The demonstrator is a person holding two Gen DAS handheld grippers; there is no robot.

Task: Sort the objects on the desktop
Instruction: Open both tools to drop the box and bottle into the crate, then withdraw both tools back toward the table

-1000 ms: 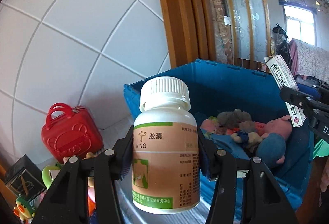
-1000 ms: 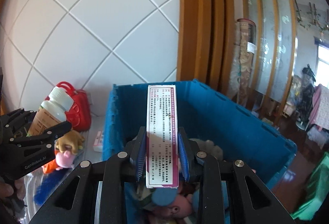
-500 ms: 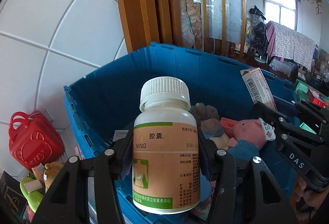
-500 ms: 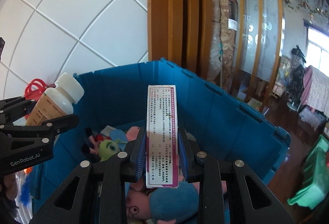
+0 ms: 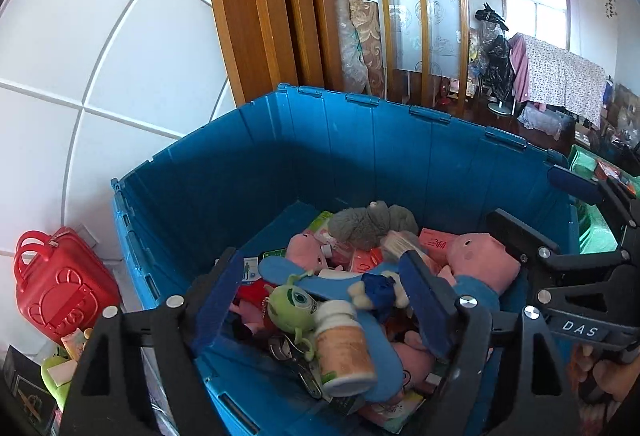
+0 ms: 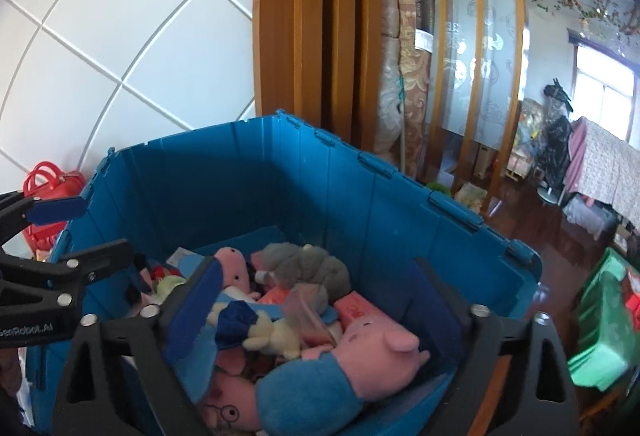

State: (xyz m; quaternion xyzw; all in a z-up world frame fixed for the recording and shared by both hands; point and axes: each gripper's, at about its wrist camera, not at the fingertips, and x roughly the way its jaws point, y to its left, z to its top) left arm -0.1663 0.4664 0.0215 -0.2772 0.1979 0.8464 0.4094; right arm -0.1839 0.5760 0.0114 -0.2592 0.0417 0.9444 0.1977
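Both grippers over the blue plastic crate (image 5: 360,156), pointing down into it. Left gripper (image 5: 320,300): jaws opening, pads clear of everything, nothing clamped. The white-capped pill bottle with the tan label (image 5: 344,352) lies tilted on the toy pile between the jaws, cap toward the green one-eyed plush monster (image 5: 294,306). Right gripper (image 6: 316,320): jaws opening wide, nothing gripped; pink plush pig in blue clothing (image 6: 348,368) lies below them. A pinkish blurred box (image 6: 306,310) sits on the pile by the grey plush (image 6: 308,264). Red toy suitcase (image 5: 60,288) stands outside the crate, by the tiled wall.
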